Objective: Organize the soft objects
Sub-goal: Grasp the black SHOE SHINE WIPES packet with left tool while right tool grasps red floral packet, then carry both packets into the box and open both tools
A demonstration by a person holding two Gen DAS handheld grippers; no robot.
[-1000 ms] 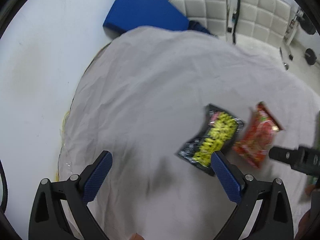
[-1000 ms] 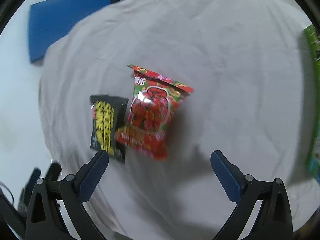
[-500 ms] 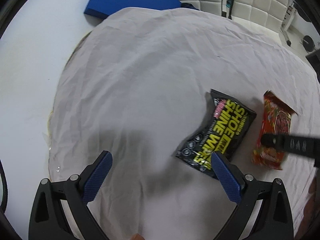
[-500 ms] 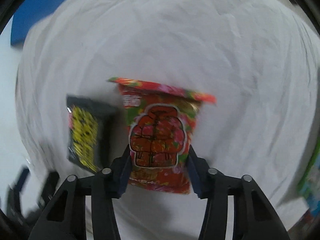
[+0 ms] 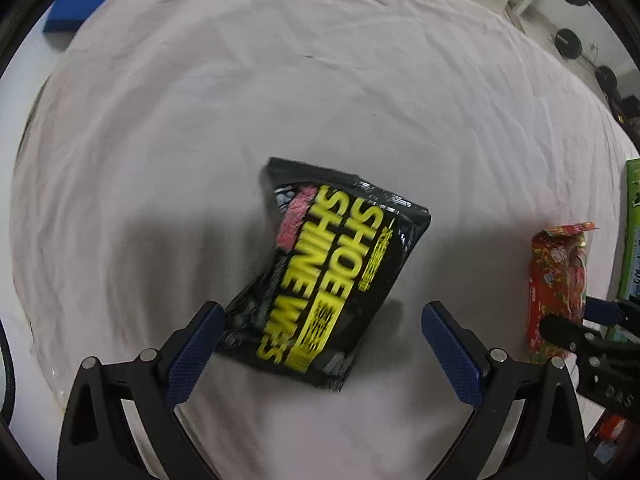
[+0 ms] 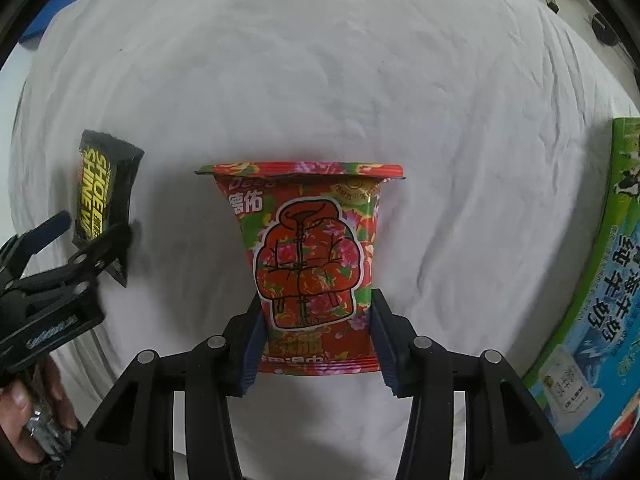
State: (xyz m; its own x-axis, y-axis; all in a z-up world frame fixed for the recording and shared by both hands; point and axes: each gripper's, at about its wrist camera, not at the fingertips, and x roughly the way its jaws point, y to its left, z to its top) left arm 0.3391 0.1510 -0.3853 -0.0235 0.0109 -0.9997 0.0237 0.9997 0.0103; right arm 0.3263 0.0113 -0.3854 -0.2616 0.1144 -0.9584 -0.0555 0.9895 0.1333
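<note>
The right gripper (image 6: pixel 316 334) has just closed its blue-padded jaws onto the lower sides of the red floral plastic snack packet (image 6: pixel 310 264), pinching it in above the wrinkled white cloth (image 6: pixel 360 80). The left gripper (image 5: pixel 318 344) hangs jaws wide apart over the black pouch with yellow "SHOE SHINE WIPES" lettering (image 5: pixel 332 276), which lies flat on the cloth; its print is motion-blurred. A green and blue printed carton (image 6: pixel 600 320) is cut off at the right edge. Part of a hand (image 6: pixel 28 420) shows at bottom left.
</note>
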